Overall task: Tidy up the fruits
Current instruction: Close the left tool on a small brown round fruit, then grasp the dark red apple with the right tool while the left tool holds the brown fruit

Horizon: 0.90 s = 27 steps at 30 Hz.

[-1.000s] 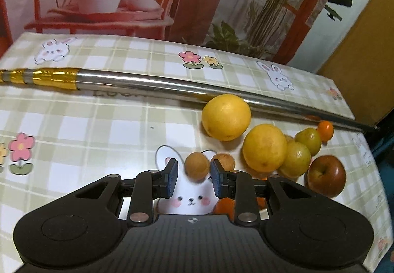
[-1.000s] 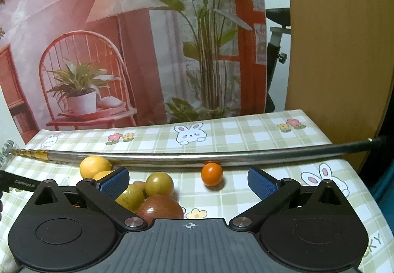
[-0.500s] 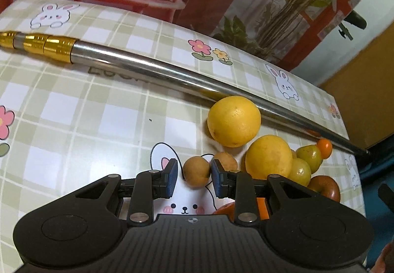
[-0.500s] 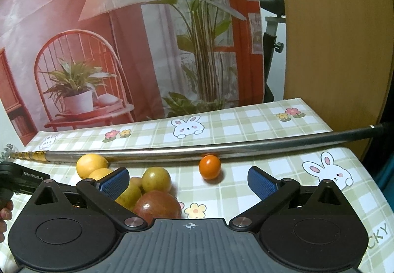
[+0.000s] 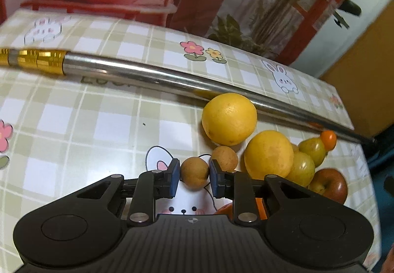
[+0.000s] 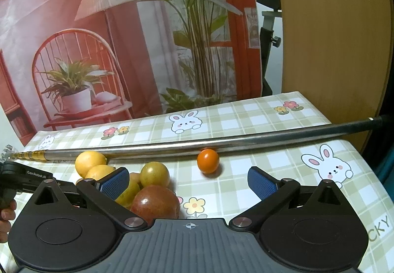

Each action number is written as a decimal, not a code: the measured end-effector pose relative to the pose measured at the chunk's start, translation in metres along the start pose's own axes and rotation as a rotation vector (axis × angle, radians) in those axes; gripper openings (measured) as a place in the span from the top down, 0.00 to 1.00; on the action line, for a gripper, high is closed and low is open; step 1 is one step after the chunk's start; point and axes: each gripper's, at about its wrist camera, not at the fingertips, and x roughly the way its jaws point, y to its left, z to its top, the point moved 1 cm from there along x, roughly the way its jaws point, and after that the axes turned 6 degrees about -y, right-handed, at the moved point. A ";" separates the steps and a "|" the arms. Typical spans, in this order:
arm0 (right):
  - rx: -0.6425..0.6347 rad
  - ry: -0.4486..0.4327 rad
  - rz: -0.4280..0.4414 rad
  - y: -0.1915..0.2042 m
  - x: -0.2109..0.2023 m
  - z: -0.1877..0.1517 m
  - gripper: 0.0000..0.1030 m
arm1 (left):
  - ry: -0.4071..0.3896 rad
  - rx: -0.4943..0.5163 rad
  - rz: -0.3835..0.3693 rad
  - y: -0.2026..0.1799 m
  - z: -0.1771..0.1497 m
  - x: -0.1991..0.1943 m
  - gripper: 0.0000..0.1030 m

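Left gripper (image 5: 193,178) is clenching a small brown round fruit (image 5: 194,172), its blue pads pressing on either side of it, just over the rabbit print on the checked tablecloth (image 5: 73,130). Right gripper (image 6: 188,180) is hanging with its jaws wide apart and nothing between them, above the red apple (image 6: 156,201).

To do this step well, I judge, the fruit should be lifted straight up and clear of its neighbours before it is carried anywhere, with the squeeze kept gentle, since a small round fruit can slip or bruise between flat pads.

Taking the held fruit as the landmark: a second small brown fruit (image 5: 224,158) is sitting just beside it on its right and a little beyond, close enough to be knocked. Something orange is showing partly under the gripper body, nearer than the held fruit. Further right, a large yellow citrus (image 5: 269,158) is crowding against greenish-yellow fruits (image 5: 301,169), with the apple nearby. Beyond it, another yellow citrus (image 5: 229,119) is resting against a long metal rod (image 5: 147,73) lying across the table, and a small orange fruit (image 5: 328,137) is sitting at the far right by that rod. The rod is barring any route further back.
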 end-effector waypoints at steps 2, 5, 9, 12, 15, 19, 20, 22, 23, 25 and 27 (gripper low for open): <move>0.002 0.003 -0.001 -0.001 0.000 -0.001 0.01 | -0.015 0.019 -0.011 -0.002 -0.001 -0.005 0.74; 0.011 0.012 -0.001 -0.001 0.000 -0.003 0.01 | -0.032 0.034 -0.041 -0.003 -0.001 -0.013 0.74; 0.024 0.024 0.000 -0.003 0.001 -0.005 0.01 | -0.059 0.074 -0.035 -0.007 -0.002 -0.024 0.74; 0.024 0.028 0.005 -0.002 0.001 -0.007 0.01 | -0.075 0.083 -0.039 -0.007 -0.004 -0.032 0.74; 0.022 0.034 0.015 -0.002 0.002 -0.009 0.02 | -0.101 0.101 -0.038 -0.010 -0.008 -0.043 0.74; 0.006 0.058 0.042 0.002 0.007 -0.012 0.05 | -0.140 0.117 -0.019 -0.011 -0.016 -0.062 0.74; -0.007 0.065 0.057 0.005 0.009 -0.012 0.06 | -0.150 0.122 -0.013 -0.012 -0.018 -0.066 0.74; -0.033 0.072 0.087 0.010 0.013 -0.014 0.06 | -0.169 0.131 -0.006 -0.014 -0.021 -0.074 0.74; -0.043 0.074 0.101 0.013 0.016 -0.015 0.07 | -0.177 0.134 -0.008 -0.014 -0.024 -0.078 0.74; -0.045 0.077 0.125 0.016 0.021 -0.017 0.07 | -0.191 0.136 -0.013 -0.016 -0.028 -0.085 0.74; -0.025 0.090 0.145 0.018 0.029 -0.020 0.09 | -0.203 0.142 -0.015 -0.016 -0.033 -0.093 0.74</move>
